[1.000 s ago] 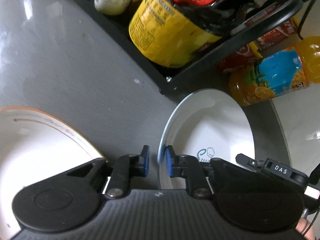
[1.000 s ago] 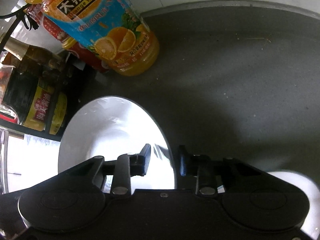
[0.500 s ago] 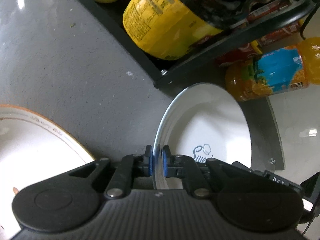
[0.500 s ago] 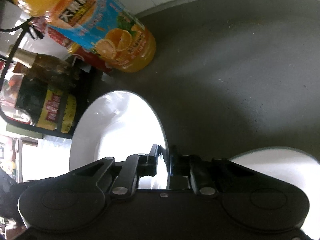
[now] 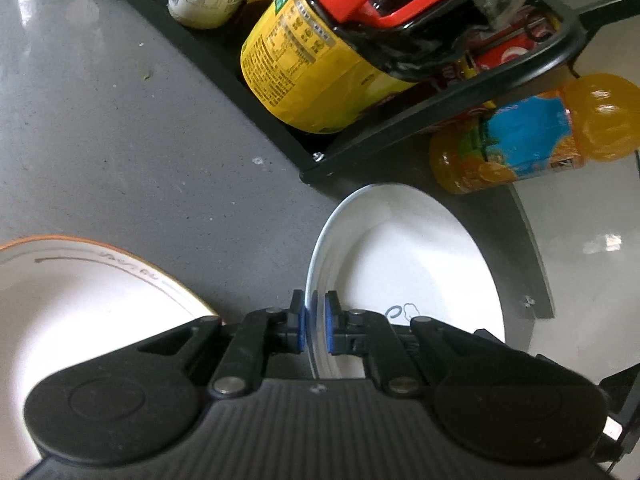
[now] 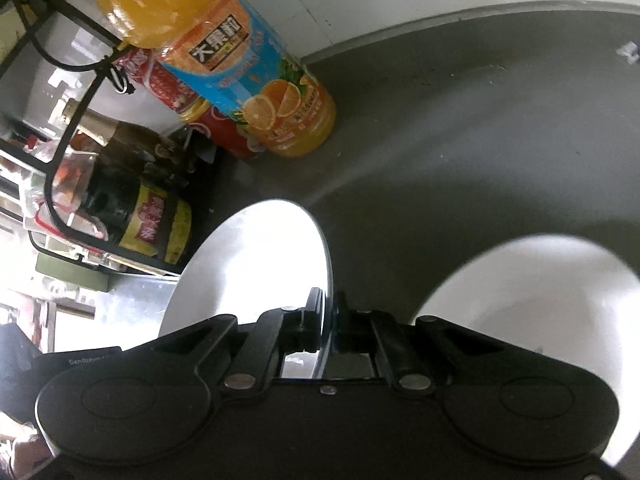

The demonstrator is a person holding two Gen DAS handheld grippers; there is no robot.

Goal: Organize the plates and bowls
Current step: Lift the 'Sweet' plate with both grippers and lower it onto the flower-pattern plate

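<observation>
Plate (image 5: pixel 416 264), white with a thin blue rim, is clamped at opposite edges by both tools: the left gripper (image 5: pixel 315 326) pinches one rim between its blue pads (image 5: pixel 330 322), and the right gripper (image 6: pixel 329 322) is closed on the other rim, seen in its own view (image 6: pixel 260 264) as a bright tilted disc. A second ago both sets of jaws stood apart on either side of the rim; half a second ago they had closed, and now the grip holds. Since then the plate has risen off the grey counter (image 5: pixel 132 140) and sits tilted above it, with the orange juice bottle (image 6: pixel 248 80) and the black rack (image 5: pixel 400 128) of jars further from its edge in the right view. An orange-rimmed plate (image 5: pixel 80 292) lies on the counter to the left, apart from the held one. A white bowl (image 6: pixel 536 292) rests on the counter at the right gripper's right side, more of it showing than before.
</observation>
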